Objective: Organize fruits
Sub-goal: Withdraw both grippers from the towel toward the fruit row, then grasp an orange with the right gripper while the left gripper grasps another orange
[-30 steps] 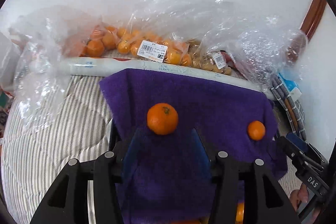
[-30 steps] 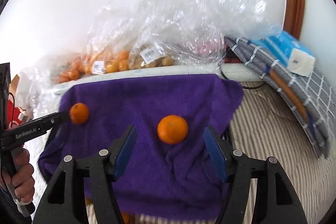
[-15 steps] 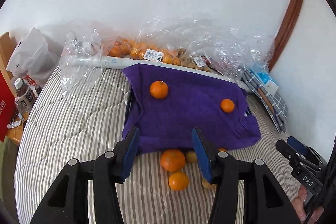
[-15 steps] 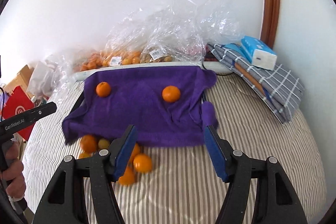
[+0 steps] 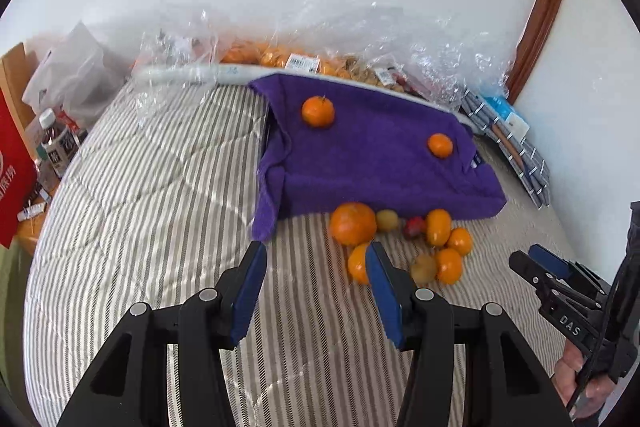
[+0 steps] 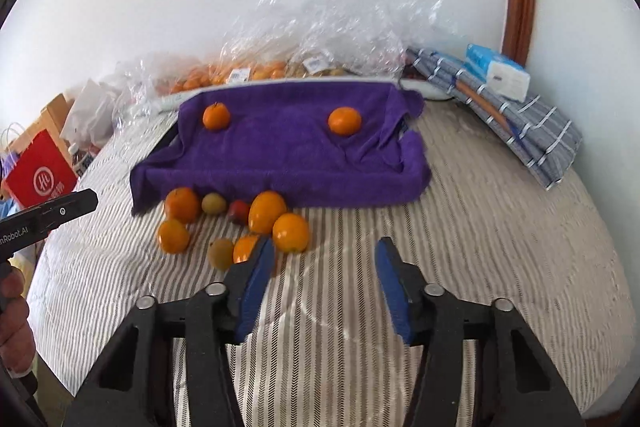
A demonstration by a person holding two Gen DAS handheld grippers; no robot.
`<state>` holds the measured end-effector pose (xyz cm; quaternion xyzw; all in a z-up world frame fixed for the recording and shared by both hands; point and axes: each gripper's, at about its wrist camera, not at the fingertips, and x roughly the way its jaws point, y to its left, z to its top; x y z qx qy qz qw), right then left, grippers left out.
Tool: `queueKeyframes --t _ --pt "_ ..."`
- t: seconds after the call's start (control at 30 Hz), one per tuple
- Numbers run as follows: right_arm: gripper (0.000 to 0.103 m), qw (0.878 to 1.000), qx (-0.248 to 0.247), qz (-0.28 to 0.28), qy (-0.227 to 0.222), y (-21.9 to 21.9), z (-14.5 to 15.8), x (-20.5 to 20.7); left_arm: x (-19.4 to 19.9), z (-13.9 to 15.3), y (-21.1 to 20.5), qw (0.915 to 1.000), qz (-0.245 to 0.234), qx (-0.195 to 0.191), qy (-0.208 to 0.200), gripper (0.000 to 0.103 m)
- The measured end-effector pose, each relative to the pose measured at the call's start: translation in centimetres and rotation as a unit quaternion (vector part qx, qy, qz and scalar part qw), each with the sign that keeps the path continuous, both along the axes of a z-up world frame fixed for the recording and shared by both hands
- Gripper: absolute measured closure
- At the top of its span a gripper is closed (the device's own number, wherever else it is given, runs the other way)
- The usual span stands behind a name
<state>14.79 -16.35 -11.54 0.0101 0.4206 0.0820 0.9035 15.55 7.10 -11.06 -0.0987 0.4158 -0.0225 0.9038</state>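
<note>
On the striped quilted bed [image 6: 500, 227] you have the purple towel [image 6: 280, 155] at the far side, with two small oranges [image 6: 216, 116] on it, left and right. A cluster of loose fruits [image 6: 264, 213] lies just near its left front edge. Clear plastic bags [image 6: 320, 27] lie behind the towel, folded checked cloth [image 6: 532, 131] far right.

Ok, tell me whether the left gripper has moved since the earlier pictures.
Yes. The left gripper has pulled back from the purple towel: earlier its fingers framed an orange on the towel, now they hang empty over the striped bedding short of the towel's near edge.
</note>
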Motion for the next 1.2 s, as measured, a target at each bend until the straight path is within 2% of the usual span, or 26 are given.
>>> queueKeyframes --t 0.1,0.27,0.53,0.6,0.63,0.73,0.97,1.2 --pt "0.061 1.000 0.002 0.009 0.015 0.8 -1.6 1.1 0.4 -1.2 0.7 0.9999 0.002 -0.004 0.012 0.054" --pt "0.061 0.999 0.027 0.012 0.036 1.7 -3.6 3.8 0.8 -2.2 1.8 0.9998 0.003 -0.011 0.018 0.054" --pt "0.062 0.998 0.034 0.013 0.058 2.4 -5.4 6.0 1.7 -3.2 2.7 0.9996 -0.006 -0.023 0.018 0.052" --pt "0.067 0.998 0.026 0.017 0.059 2.8 -5.8 6.2 1.9 -3.4 2.6 0.9995 -0.012 -0.027 0.014 0.052" --pt "0.071 0.998 0.028 0.019 0.059 2.8 -5.9 6.4 2.0 -3.4 2.4 0.9994 -0.013 -0.028 0.013 0.052" --pt "0.071 0.998 0.023 0.015 0.051 2.2 -5.7 6.0 2.3 -3.5 1.6 0.9990 -0.025 -0.036 0.011 0.052" --pt "0.071 0.999 -0.023 -0.005 0.026 -0.5 -5.5 3.8 3.3 -4.6 -1.6 0.9962 -0.062 -0.057 0.023 0.052" --pt "0.071 1.000 -0.014 -0.011 0.024 -2.2 -6.2 3.3 4.0 -5.6 -4.5 0.9953 -0.074 -0.051 0.036 0.054"
